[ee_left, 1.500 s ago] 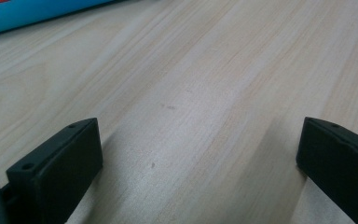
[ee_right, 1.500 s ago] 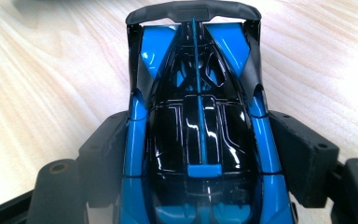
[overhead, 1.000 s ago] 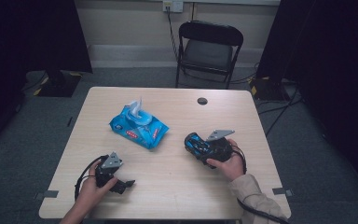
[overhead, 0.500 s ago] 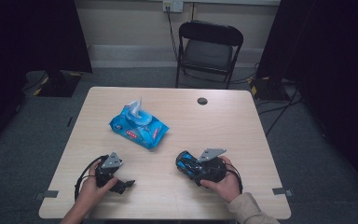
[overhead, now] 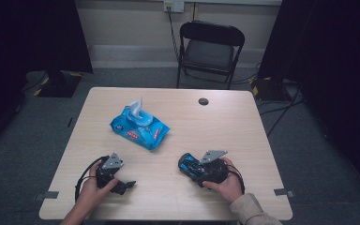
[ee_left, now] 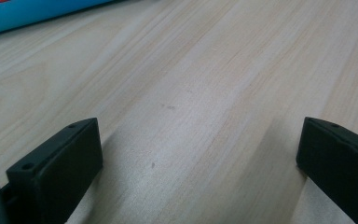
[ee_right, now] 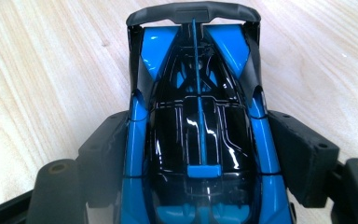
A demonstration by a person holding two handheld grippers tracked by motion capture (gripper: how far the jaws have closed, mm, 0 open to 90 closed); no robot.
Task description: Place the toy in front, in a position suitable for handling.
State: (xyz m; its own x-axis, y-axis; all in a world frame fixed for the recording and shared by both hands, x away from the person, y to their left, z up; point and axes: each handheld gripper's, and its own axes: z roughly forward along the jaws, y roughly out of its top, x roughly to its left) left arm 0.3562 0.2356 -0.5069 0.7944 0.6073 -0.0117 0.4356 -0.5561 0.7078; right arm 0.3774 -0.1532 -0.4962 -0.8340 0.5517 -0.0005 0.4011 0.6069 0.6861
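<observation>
Right gripper point(overhead: 187, 167) fingers point(ee_right: 105, 154) clamped on blue toy car's point(ee_right: 200, 135) flanks, car near wipes pack point(overhead: 139, 126) on counter point(overhead: 243, 136). Left gripper point(overhead: 125, 185) fingers point(ee_left: 58, 170) wide apart, empty, below that pack.

Toy car point(overhead: 193, 167) nearer table's front edge

right gripper point(overhead: 187, 167): near right, clamped on blue toy car point(overhead: 192, 168)
left gripper point(overhead: 124, 186): near left, resting on table point(overhead: 225, 126)
wipes pack point(overhead: 139, 125): middle-left
</observation>
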